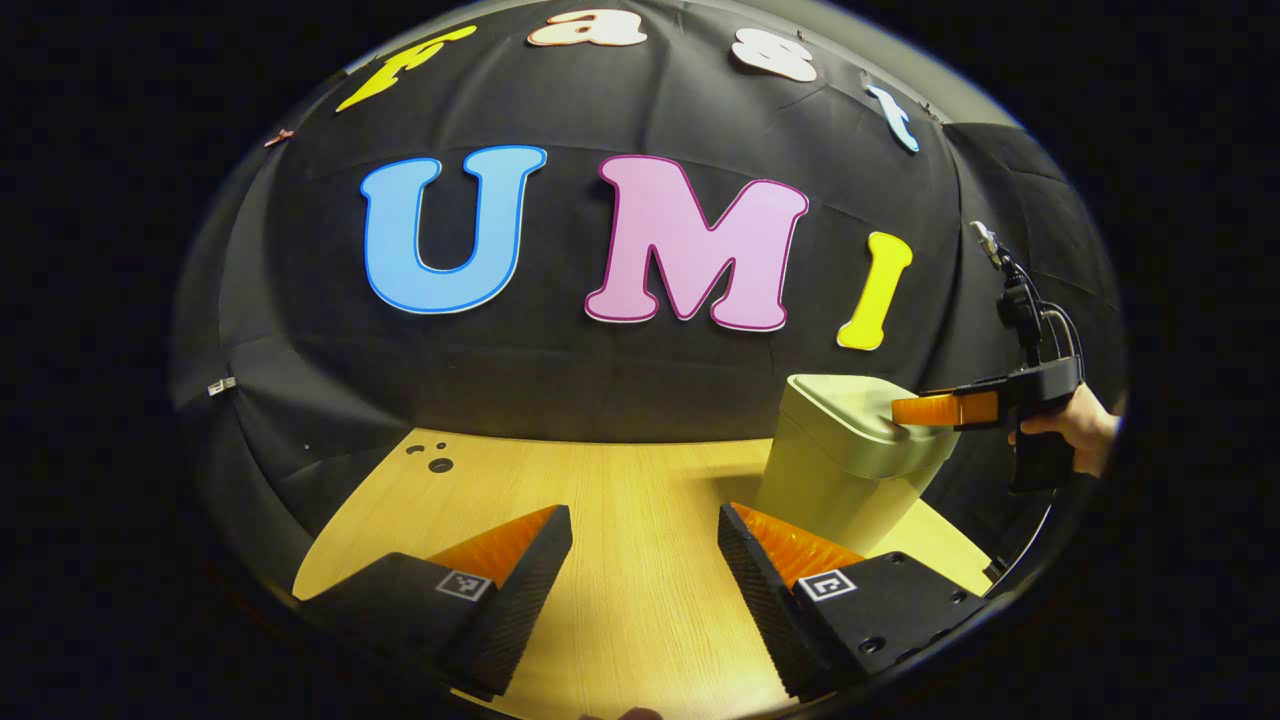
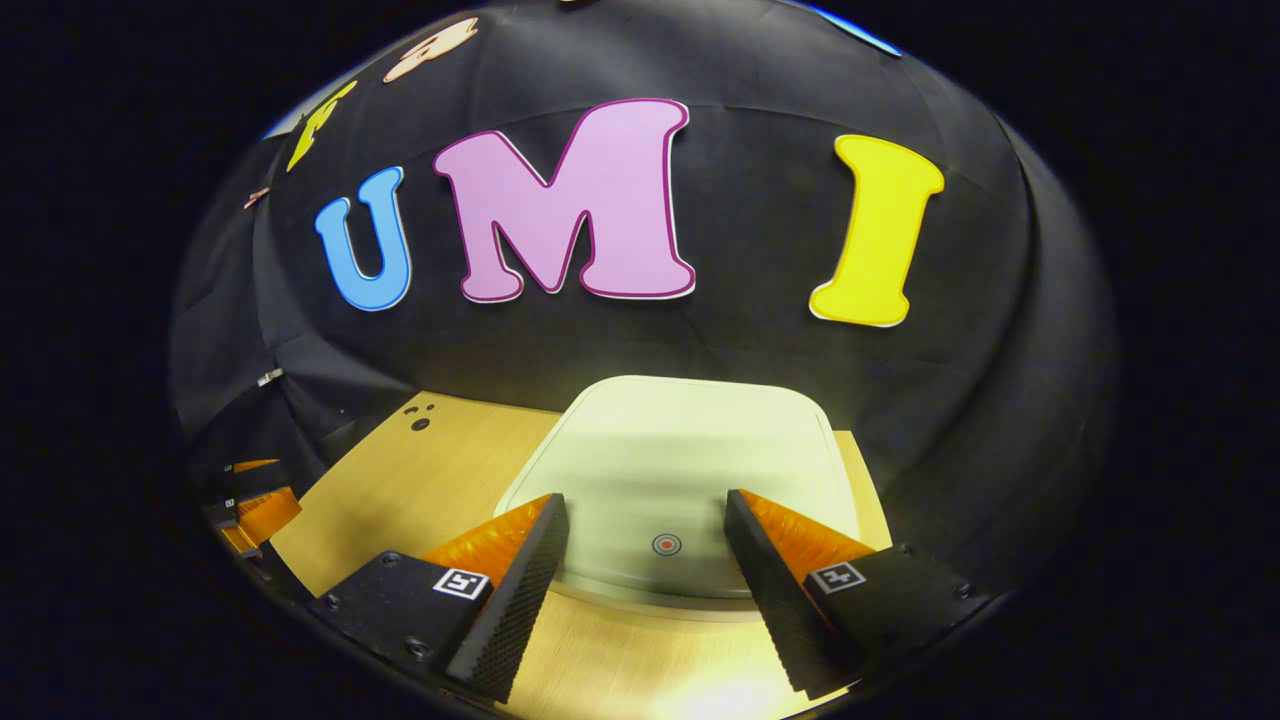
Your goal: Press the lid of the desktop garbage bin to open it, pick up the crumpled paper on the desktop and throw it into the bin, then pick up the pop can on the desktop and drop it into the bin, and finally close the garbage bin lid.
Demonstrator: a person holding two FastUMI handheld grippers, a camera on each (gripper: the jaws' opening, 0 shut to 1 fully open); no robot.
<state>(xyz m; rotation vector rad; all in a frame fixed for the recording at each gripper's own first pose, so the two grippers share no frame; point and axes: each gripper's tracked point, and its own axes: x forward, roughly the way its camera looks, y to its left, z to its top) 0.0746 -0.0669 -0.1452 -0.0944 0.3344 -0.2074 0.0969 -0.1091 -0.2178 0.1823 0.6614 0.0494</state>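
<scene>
The bin (image 1: pixel 850 455) stands on the desk (image 1: pixel 620 500) at about three o'clock in the left gripper view, its lid (image 2: pixel 680 480) down. In the right gripper view the right gripper (image 2: pixel 645 545) hovers over the lid's near edge, jaws spread, with a small round mark (image 2: pixel 666 544) between them. The left gripper (image 1: pixel 645 550) idles over bare desk, jaws released. The bin looks like light, stiff plastic with a slick top, so a firm push on that mark seems best.

wooden table (image 1: pixel 640 500) | dark holes (image 1: pixel 437 462) at far-left corner | black cloth wall (image 1: pixel 560 370) behind
</scene>
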